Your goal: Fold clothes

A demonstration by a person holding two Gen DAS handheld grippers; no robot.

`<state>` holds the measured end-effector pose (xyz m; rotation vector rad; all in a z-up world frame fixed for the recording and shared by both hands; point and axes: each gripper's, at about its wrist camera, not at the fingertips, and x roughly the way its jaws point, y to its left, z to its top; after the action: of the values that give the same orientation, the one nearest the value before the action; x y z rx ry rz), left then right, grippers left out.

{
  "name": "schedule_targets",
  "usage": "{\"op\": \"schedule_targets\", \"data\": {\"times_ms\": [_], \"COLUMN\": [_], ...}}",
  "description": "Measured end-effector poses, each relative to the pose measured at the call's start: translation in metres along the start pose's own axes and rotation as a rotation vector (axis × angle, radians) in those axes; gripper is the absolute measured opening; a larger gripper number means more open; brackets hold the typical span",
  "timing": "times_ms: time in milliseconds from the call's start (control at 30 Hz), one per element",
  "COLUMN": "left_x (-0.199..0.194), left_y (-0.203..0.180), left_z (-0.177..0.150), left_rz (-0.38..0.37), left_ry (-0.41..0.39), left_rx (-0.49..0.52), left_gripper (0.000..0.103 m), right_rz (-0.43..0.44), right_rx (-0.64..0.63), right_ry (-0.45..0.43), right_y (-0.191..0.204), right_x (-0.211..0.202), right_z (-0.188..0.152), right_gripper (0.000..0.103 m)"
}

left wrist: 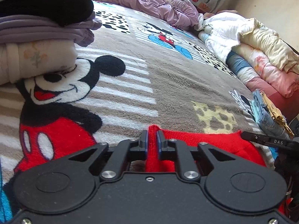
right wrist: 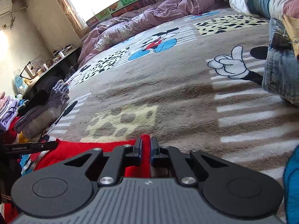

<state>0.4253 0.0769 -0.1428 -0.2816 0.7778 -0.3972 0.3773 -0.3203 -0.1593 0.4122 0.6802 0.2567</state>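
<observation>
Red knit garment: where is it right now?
The red knit garment lies at the near edge of the cartoon blanket, its edge pinched by the left tool and right tool.

Red knit garment [left wrist: 205, 145], edge pinched, on blanket [left wrist: 168, 85]

Bed surface: plush cartoon-mouse blanket [left wrist: 168, 85] carrying garments and bedding.
A red knit garment [left wrist: 205, 143] is lying at the near edge. A folded stack [left wrist: 37, 37] is sitting at left, a black item topping it. Folded jeans [right wrist: 280, 71] are resting at right. A crumpled purple quilt [left wrist: 149, 1] and piled pale quilts [left wrist: 252, 43] are occupying the far side.
</observation>
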Motion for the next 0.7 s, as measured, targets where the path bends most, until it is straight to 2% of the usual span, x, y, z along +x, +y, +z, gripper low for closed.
{"op": "schedule_targets", "data": {"times_ms": [33, 67, 100, 200, 300, 400, 467, 500, 533, 600, 633, 700], "left_x": [-0.002, -0.004, -0.006, -0.017, -0.029, -0.034, -0.028, -0.022, -0.015, 0.002, 0.003, 0.001], "left_y": [0.001, 0.003, 0.005, 0.011, 0.010, 0.001, -0.008, -0.011, -0.013, -0.016, -0.018, -0.020], "left_z": [0.001, 0.001, 0.002, 0.006, 0.010, 0.012, 0.010, 0.008, 0.004, -0.004, -0.004, -0.002], "left_rz": [0.000, 0.000, -0.001, 0.019, -0.035, -0.132, -0.152, -0.149, -0.128, -0.079, -0.073, -0.076], "left_ry": [-0.008, -0.018, -0.026, -0.069, -0.097, -0.089, -0.062, -0.045, -0.017, 0.044, 0.045, 0.040], "left_rx": [-0.011, -0.024, -0.034, -0.062, -0.069, -0.055, -0.035, -0.026, -0.010, 0.024, 0.034, 0.041], "left_gripper": [0.018, 0.020, 0.024, 0.025, 0.026, 0.026, 0.026, 0.026, 0.026, 0.025, 0.025, 0.026], "right_rz": [-0.012, -0.025, -0.037, -0.067, -0.042, 0.105, 0.209, 0.214, 0.212, 0.135, 0.095, 0.084], "right_rx": [0.005, 0.009, 0.014, 0.039, 0.044, 0.066, 0.080, 0.061, 0.038, -0.029, -0.063, -0.079], "right_ry": [-0.010, -0.019, -0.029, -0.066, -0.104, -0.087, -0.063, -0.035, -0.006, 0.075, 0.117, 0.111], "right_y": [-0.001, -0.002, -0.003, -0.009, -0.012, -0.006, 0.000, 0.006, 0.011, 0.018, 0.021, 0.024], "right_x": [-0.003, -0.005, -0.008, -0.018, -0.035, -0.038, -0.036, -0.030, -0.024, -0.008, 0.000, -0.005], "right_z": [0.001, 0.003, 0.004, 0.009, 0.016, 0.020, 0.020, 0.018, 0.016, 0.006, 0.001, 0.001], "right_gripper": [0.012, 0.018, 0.018, 0.025, 0.025, 0.025, 0.025, 0.025, 0.025, 0.024, 0.021, 0.021]}}
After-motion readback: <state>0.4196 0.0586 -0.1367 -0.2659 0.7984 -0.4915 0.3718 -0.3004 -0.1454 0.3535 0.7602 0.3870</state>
